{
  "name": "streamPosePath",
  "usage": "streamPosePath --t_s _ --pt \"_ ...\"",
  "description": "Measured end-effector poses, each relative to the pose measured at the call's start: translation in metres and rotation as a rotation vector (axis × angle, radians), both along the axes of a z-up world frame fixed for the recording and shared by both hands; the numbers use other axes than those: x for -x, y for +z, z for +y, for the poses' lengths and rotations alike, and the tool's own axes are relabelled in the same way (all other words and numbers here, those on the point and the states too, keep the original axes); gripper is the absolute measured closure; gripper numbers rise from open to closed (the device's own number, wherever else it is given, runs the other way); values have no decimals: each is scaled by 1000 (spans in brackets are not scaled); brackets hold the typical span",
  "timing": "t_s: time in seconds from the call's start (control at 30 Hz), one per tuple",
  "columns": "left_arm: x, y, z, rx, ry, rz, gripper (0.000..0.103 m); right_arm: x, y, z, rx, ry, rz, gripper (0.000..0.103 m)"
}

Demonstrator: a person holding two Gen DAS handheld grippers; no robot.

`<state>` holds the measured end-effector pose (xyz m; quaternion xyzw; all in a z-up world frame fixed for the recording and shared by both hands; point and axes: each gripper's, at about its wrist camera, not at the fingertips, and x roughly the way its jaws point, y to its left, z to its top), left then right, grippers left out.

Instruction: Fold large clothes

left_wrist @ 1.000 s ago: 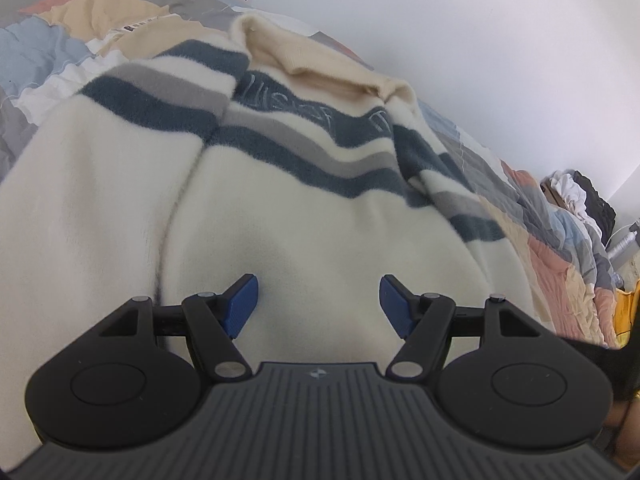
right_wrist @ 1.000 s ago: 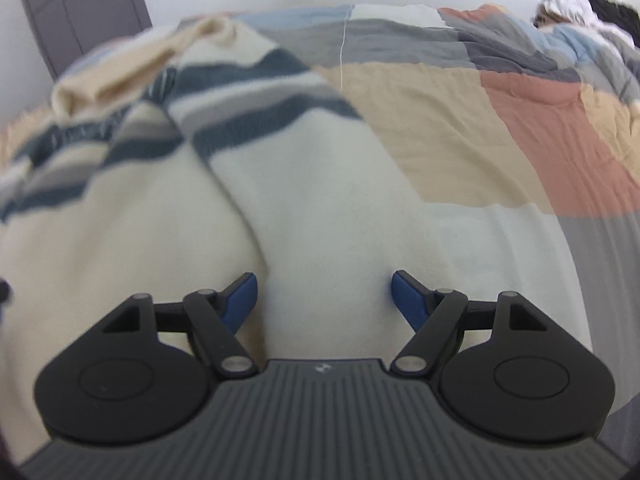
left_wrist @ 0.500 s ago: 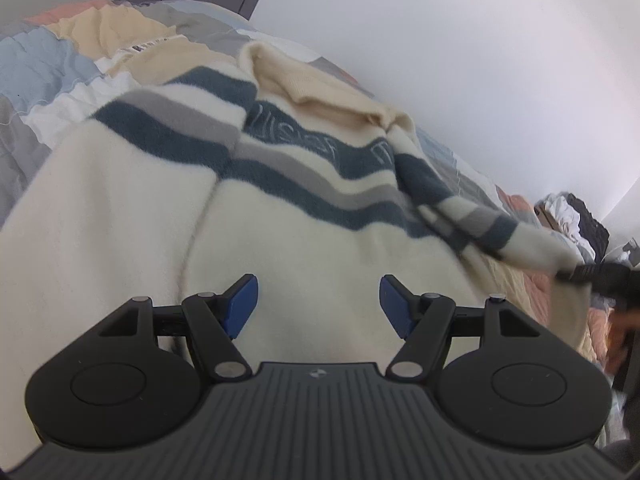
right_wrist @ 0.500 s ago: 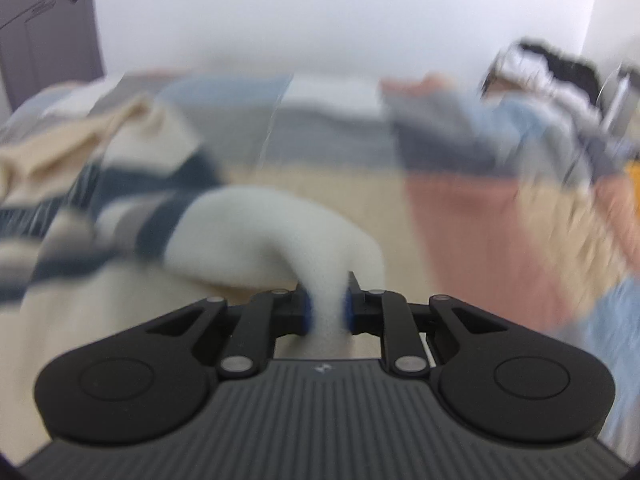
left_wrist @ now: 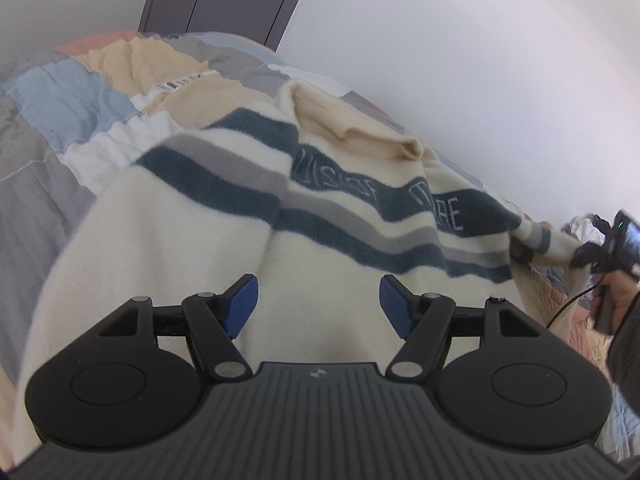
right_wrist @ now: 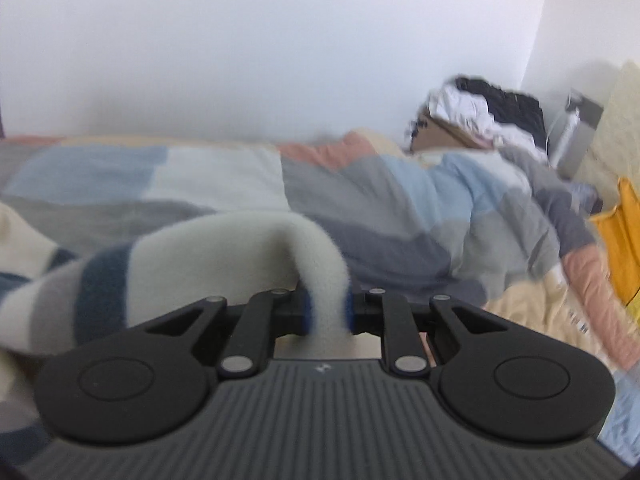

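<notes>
1. A large cream fleece sweater (left_wrist: pixel 168 240) with dark blue and grey stripes lies spread on a bed, on top of a patchwork quilt (left_wrist: pixel 72 96) in blue, beige, grey and pink squares.
2. The left gripper (left_wrist: pixel 318 308) hangs just above the cream body of the sweater, below the striped band. Its blue pads (left_wrist: pixel 240 304) stand wide apart and nothing is between them; they grasp nothing.
3. The striped band with pale letters runs across the sweater beyond the left gripper, and the beige hood (left_wrist: pixel 360 128) lies further up, near the white wall (left_wrist: pixel 480 60).
4. The right gripper (right_wrist: pixel 327 312) is clenched on the cream sleeve (right_wrist: pixel 248 248) of the sweater. The fabric is pinched between the two blue pads and rises out of them in an arch.
5. From the right gripper the sleeve goes to the left, where its blue and grey stripes show, and it is lifted off the quilt.
6. In the left wrist view the same sleeve is stretched to the far right, away from the body of the sweater, where a hand (left_wrist: pixel 616 300) holds the right gripper.
7. A pile of other clothes (right_wrist: pixel 488 112) lies at the far end of the bed, well apart from the sweater.
8. The right wrist view is blurred.
</notes>
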<state>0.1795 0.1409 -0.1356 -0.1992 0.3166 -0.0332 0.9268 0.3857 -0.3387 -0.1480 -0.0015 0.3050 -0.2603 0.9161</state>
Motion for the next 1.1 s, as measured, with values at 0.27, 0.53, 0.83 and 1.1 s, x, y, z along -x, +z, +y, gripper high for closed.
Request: streamPosePath --t_s 0.27,0.53,0.83,1.1 --pt "-11 -12 -1 -8 -1 39 30 7 -37 -11 -66 -7 -27 81" --pt "-4 -5 -6 -53 8 16 28 55 3 14 -148 36 -117 31" --pt "20 6 24 64 126 27 24 140 67 96 -220 310 -149 31" --pt "31 0 37 59 217 68 23 213 76 175 -389 548 -95 31"
